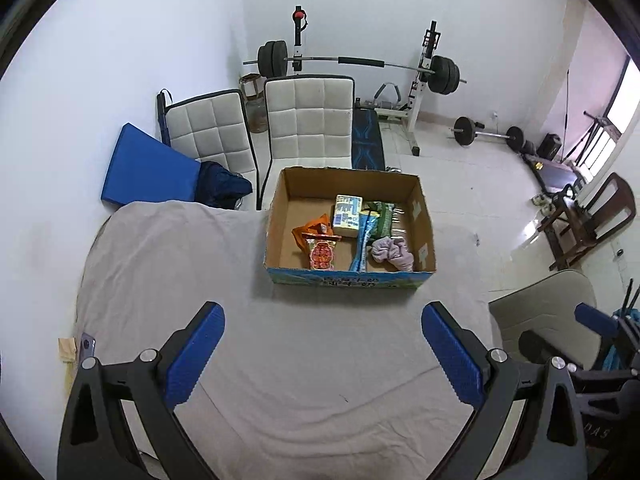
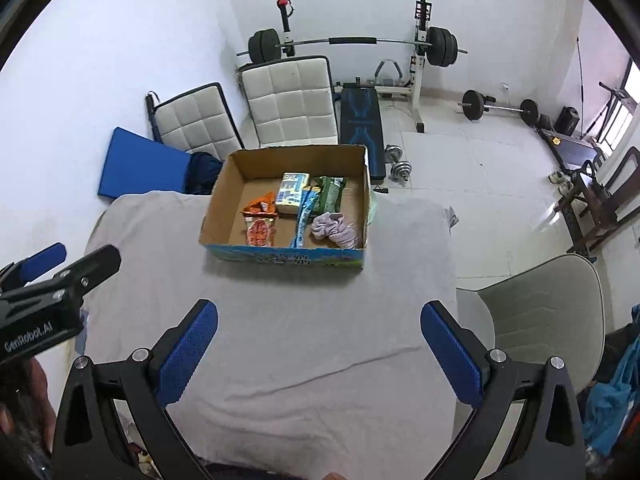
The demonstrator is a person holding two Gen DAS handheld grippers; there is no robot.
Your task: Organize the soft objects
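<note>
An open cardboard box (image 1: 280, 216) (image 2: 224, 188) stands on the grey-cloth table. Inside lie a lilac cloth (image 1: 390, 254) (image 2: 334, 229), a tissue pack (image 1: 347, 211) (image 2: 293, 190), a red-orange snack bag (image 1: 320, 254) (image 2: 260, 230), an orange packet (image 1: 314, 228) (image 2: 260, 208), a blue wrapper (image 1: 362, 244) (image 2: 304, 220) and a green pack (image 1: 384, 216) (image 2: 330, 192). My left gripper (image 1: 322, 324) is open and empty, above the cloth in front of the box. My right gripper (image 2: 319, 320) is open and empty, also in front of the box.
The grey cloth (image 1: 180, 264) (image 2: 408, 264) covers the table. Two white padded chairs (image 1: 308, 120) (image 2: 290, 102) and a blue mat (image 1: 148, 168) stand behind it. A beige chair (image 2: 536, 308) is at the right. A barbell rack (image 1: 360, 62) stands by the far wall.
</note>
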